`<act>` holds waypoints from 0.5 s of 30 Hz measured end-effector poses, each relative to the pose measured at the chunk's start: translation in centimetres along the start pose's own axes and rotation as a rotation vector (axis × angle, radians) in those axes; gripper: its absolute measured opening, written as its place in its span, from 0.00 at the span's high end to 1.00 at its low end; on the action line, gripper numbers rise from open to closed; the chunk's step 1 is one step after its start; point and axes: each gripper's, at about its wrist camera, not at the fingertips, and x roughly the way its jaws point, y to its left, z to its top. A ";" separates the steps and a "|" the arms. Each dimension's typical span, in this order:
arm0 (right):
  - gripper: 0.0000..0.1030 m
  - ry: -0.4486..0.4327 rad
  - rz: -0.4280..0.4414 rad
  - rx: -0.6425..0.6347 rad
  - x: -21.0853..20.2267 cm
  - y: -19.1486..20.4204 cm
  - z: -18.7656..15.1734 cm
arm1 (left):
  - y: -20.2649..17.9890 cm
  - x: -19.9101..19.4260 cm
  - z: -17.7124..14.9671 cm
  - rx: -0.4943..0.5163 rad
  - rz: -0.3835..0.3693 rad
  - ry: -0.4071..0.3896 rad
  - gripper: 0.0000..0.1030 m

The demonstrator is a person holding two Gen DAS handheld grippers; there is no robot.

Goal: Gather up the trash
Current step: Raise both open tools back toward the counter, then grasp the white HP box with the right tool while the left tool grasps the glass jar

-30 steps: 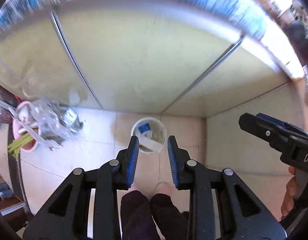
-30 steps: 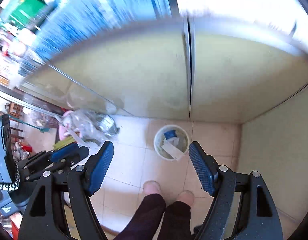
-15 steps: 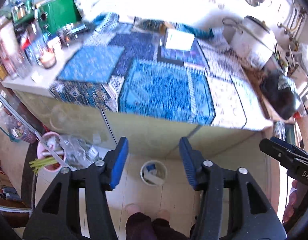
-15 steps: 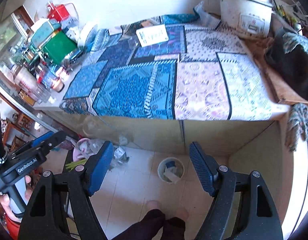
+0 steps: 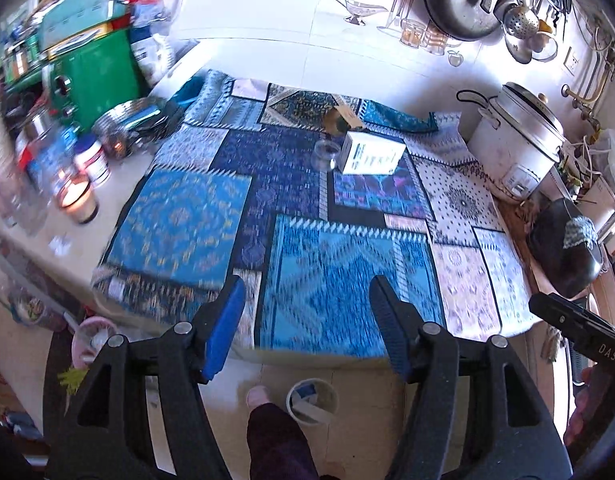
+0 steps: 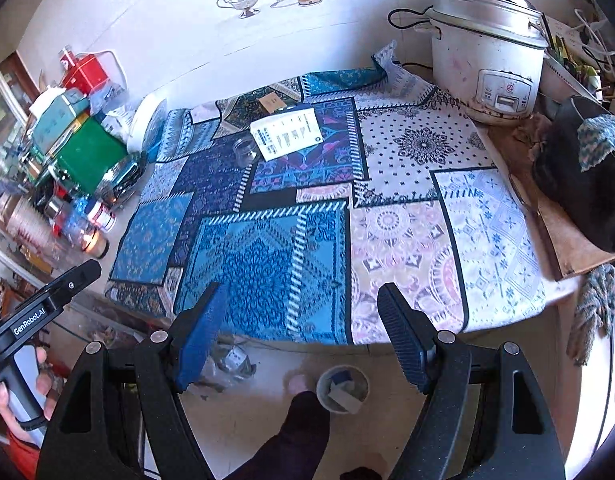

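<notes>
A white box with printed labels (image 5: 372,155) (image 6: 288,131) lies at the back of the patterned blue cloth (image 5: 307,216) (image 6: 307,208). A small clear jar (image 5: 325,152) (image 6: 244,151) stands just left of it, and a small brown carton (image 5: 343,119) (image 6: 270,103) lies behind. A white trash bin (image 5: 312,400) (image 6: 342,389) with scraps inside stands on the floor below the counter edge. My left gripper (image 5: 309,328) and right gripper (image 6: 303,336) are both open and empty, held above the counter's front edge.
A white rice cooker (image 5: 515,148) (image 6: 485,64) stands at the back right, with a black bag (image 5: 567,248) (image 6: 587,200) beside it. Tins, jars and a green box (image 5: 91,76) (image 6: 87,156) crowd the left side. My foot (image 5: 259,396) is beside the bin.
Both grippers tilted up from the floor and bin to the counter top. The left gripper's jaws opened wider. Both stayed empty.
</notes>
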 end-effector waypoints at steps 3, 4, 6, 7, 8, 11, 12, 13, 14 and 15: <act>0.27 -0.010 -0.016 0.036 2.5 1.2 3.1 | 1.3 3.1 4.1 0.012 -0.027 0.019 0.39; 0.27 -0.001 -0.019 0.051 3.5 1.7 4.3 | 1.7 3.9 5.1 0.015 -0.038 0.028 0.39; 0.27 0.008 -0.014 0.084 5.5 2.6 6.6 | 2.5 6.0 7.8 0.040 -0.064 0.045 0.39; 0.27 -0.003 -0.014 0.104 6.4 2.9 7.7 | 2.7 6.7 8.7 0.059 -0.069 0.048 0.39; 0.27 -0.016 -0.017 0.119 7.3 3.2 8.7 | 3.1 7.7 9.9 0.086 -0.072 0.049 0.39; 0.27 -0.036 -0.039 0.169 10.6 4.0 11.8 | 4.3 10.6 12.0 0.124 -0.082 0.072 0.39; 0.27 -0.033 -0.044 0.186 11.9 4.1 12.8 | 4.6 11.6 12.6 0.125 -0.085 0.087 0.39; 0.27 -0.023 -0.050 0.203 13.2 4.2 13.9 | 4.9 12.5 13.0 0.124 -0.088 0.103 0.39; 0.27 -0.010 -0.054 0.228 14.7 4.3 14.8 | 5.3 13.5 13.4 0.122 -0.089 0.120 0.39; 0.27 -0.005 -0.049 0.250 15.9 4.3 15.7 | 5.5 14.1 13.6 0.121 -0.091 0.126 0.39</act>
